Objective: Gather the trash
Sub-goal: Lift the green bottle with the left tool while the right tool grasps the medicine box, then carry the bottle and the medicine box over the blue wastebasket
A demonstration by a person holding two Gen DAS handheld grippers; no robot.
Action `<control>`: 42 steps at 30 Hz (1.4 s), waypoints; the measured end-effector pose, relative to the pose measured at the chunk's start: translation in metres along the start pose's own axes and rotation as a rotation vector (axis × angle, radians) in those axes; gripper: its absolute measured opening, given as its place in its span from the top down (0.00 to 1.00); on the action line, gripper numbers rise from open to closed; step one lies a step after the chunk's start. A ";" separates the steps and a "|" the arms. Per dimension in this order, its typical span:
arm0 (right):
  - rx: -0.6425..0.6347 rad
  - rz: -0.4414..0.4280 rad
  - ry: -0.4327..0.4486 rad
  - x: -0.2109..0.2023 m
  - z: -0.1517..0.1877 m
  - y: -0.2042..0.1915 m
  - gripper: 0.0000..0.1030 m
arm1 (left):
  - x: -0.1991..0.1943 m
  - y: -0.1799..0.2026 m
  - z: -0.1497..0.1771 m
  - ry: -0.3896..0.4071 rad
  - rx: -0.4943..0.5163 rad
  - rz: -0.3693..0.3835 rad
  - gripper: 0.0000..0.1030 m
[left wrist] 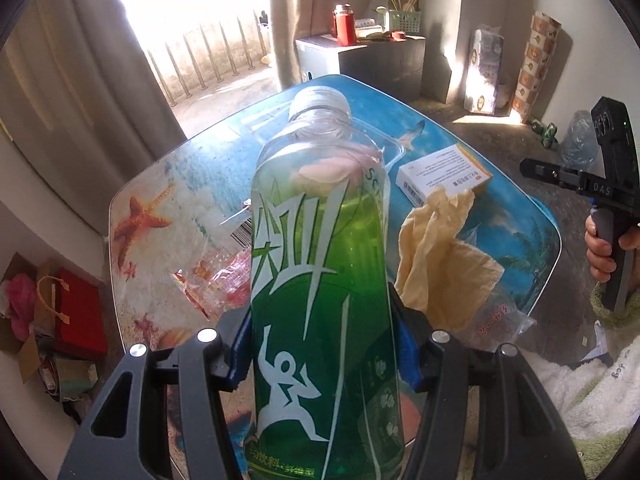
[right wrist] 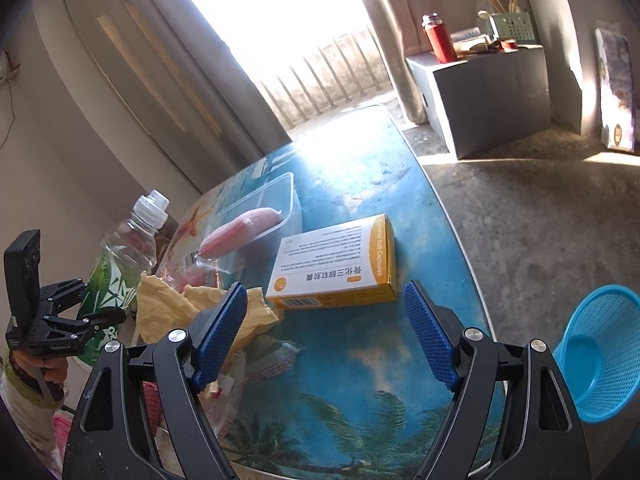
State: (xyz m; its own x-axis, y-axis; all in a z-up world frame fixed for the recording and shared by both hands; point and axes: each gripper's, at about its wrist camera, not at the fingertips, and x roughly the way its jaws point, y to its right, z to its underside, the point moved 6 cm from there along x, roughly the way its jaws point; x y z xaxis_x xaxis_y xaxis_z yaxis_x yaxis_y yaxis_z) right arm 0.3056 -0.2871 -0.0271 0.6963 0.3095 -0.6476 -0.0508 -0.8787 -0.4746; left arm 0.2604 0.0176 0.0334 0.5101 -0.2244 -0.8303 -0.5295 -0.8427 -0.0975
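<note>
My left gripper (left wrist: 322, 344) is shut on a green-labelled plastic bottle (left wrist: 320, 280) with a white cap, held upright above the beach-print table (left wrist: 168, 184); the bottle also shows at the left of the right wrist view (right wrist: 120, 264). My right gripper (right wrist: 326, 336) is open and empty over the table (right wrist: 360, 384), just short of a yellow-and-white medicine box (right wrist: 340, 264). A crumpled yellow paper (right wrist: 168, 308) lies left of the box. A clear plastic tray (right wrist: 256, 220) holds a pink foam piece. Clear wrappers (left wrist: 216, 276) lie on the table.
A blue mesh basket (right wrist: 600, 352) stands on the floor right of the table. A grey cabinet (right wrist: 492, 92) with a red flask (right wrist: 440, 40) stands at the back. Boxes and a red bag (left wrist: 76, 312) sit on the floor at the left.
</note>
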 end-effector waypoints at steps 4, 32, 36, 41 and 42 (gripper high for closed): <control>-0.013 0.019 -0.040 0.014 -0.006 0.005 0.25 | -0.016 -0.010 -0.006 0.094 -0.105 0.011 0.46; -1.116 -0.085 -0.598 0.132 0.002 -0.043 0.08 | -0.025 -0.027 0.004 0.155 -0.273 0.012 0.46; -0.968 -0.083 -0.560 0.123 -0.008 -0.024 0.17 | -0.024 -0.028 0.006 0.151 -0.278 0.016 0.46; -0.832 0.001 -0.493 0.106 -0.012 -0.001 0.25 | -0.021 -0.027 0.007 0.144 -0.291 0.025 0.46; -0.812 0.027 -0.479 0.104 -0.012 0.004 0.25 | -0.022 -0.025 0.007 0.145 -0.292 0.027 0.46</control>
State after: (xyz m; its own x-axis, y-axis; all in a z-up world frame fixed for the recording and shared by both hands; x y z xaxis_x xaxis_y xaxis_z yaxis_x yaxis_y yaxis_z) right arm 0.3862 -0.2626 -0.0886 0.3245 0.2435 -0.9140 0.5776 -0.8162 -0.0123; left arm 0.2582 0.0469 0.0503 0.6010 -0.2988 -0.7413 -0.3383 -0.9354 0.1028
